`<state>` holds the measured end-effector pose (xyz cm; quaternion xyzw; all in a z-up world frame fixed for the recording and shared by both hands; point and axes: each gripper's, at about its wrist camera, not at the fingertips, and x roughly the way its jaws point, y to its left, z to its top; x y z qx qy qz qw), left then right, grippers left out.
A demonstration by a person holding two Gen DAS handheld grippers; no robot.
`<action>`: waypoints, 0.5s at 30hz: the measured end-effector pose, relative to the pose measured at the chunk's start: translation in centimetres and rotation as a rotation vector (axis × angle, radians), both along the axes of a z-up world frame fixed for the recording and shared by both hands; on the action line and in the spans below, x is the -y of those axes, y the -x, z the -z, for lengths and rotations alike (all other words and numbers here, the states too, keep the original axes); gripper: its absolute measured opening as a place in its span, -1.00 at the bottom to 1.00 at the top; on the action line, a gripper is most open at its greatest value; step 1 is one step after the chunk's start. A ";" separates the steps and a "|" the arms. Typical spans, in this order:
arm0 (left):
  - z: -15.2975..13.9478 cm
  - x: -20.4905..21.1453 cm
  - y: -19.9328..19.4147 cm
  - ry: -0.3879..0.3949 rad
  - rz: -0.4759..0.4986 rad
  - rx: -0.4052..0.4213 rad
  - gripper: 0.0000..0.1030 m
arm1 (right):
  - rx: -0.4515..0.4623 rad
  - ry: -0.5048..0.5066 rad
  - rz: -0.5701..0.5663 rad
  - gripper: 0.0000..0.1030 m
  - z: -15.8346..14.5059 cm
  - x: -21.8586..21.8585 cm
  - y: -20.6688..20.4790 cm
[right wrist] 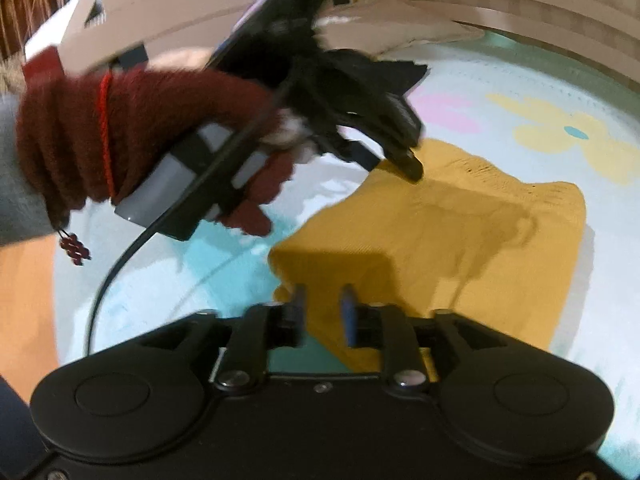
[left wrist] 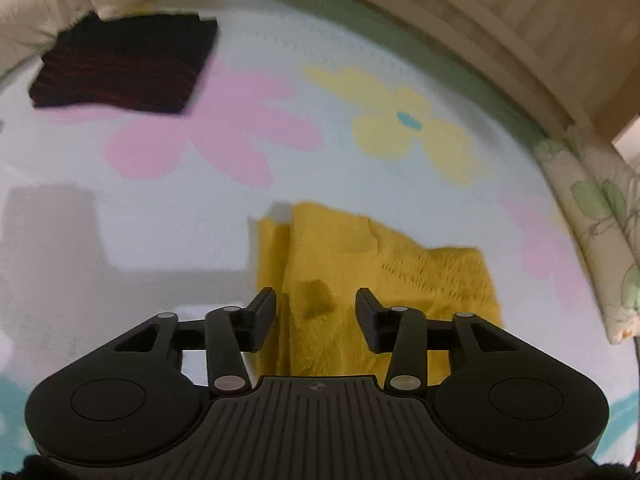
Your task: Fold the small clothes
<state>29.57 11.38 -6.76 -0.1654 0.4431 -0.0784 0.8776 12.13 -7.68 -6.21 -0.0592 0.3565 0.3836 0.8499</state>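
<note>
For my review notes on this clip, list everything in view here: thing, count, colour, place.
yellow cloth: one, mustard, folded on the bedcover under both grippers.
dark cloth: one, black with red stripes, folded, far left.
bedcover: one, pale with pink and yellow flowers.
pillow: one, leaf print, right edge.
left gripper: black, open over the yellow cloth.
right gripper: black, open at the cloth's near corner.
left hand: maroon glove.

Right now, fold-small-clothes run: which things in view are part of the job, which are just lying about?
Part of the job:
- yellow knit garment, folded on the floral sheet
- dark striped garment, already folded at the far edge
- left gripper, open over the yellow one
- right gripper, open at its near corner

Just lying about:
- pale pillow
- wooden headboard
</note>
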 end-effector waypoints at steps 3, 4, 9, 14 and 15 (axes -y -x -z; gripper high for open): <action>-0.8 0.3 1.1 -0.032 0.024 0.013 -0.13 | -0.022 -0.095 0.038 0.08 -1.2 2.9 -0.5; -0.7 0.4 1.4 -0.037 0.034 0.004 -0.11 | -0.023 -0.105 0.063 0.08 -1.5 3.7 -0.8; 1.6 1.2 3.3 -0.007 0.106 -0.084 -0.11 | -0.058 -0.127 0.211 0.09 -2.0 6.8 -4.0; 4.2 2.5 5.4 -0.048 0.215 -0.170 -0.12 | -0.227 -0.142 0.309 -0.04 0.7 8.6 -6.5; 4.2 2.4 5.8 -0.051 0.220 -0.166 -0.12 | -0.270 -0.130 0.348 -0.35 1.7 9.1 -7.2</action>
